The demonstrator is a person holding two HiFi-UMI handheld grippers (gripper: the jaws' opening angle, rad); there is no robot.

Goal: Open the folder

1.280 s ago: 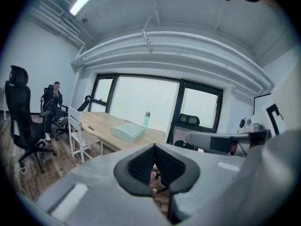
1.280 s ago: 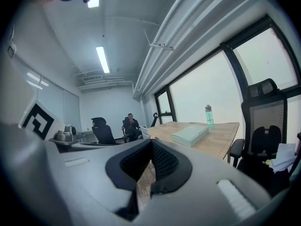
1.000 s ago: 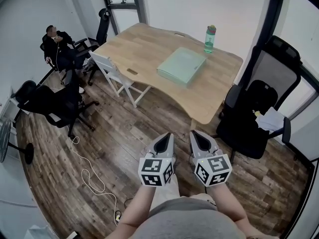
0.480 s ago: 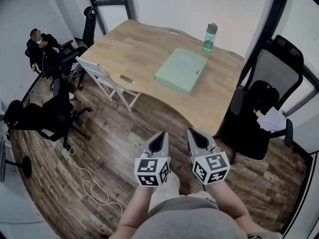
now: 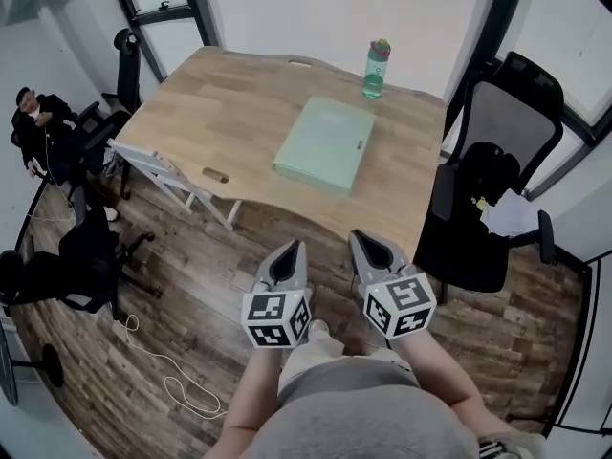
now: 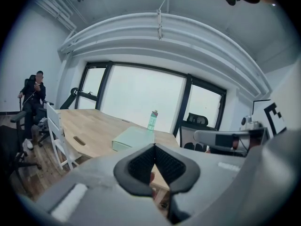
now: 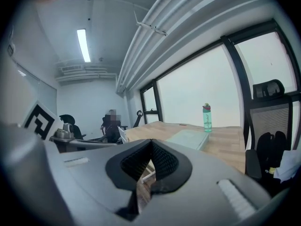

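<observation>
Folder (image 5: 325,146), seemingly light and stiff-covered, best lifted at its free edge, lay at twelve o'clock from the closed, empty left hand-held gripper (image 5: 290,249) and right hand-held gripper (image 5: 366,240).

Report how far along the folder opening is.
Done: nothing; the green folder lies closed, flat on the table. In hand: left gripper and right gripper are held over the floor short of the table, jaws shut, empty. Left: reach the folder, take its cover, swing it open.
</observation>
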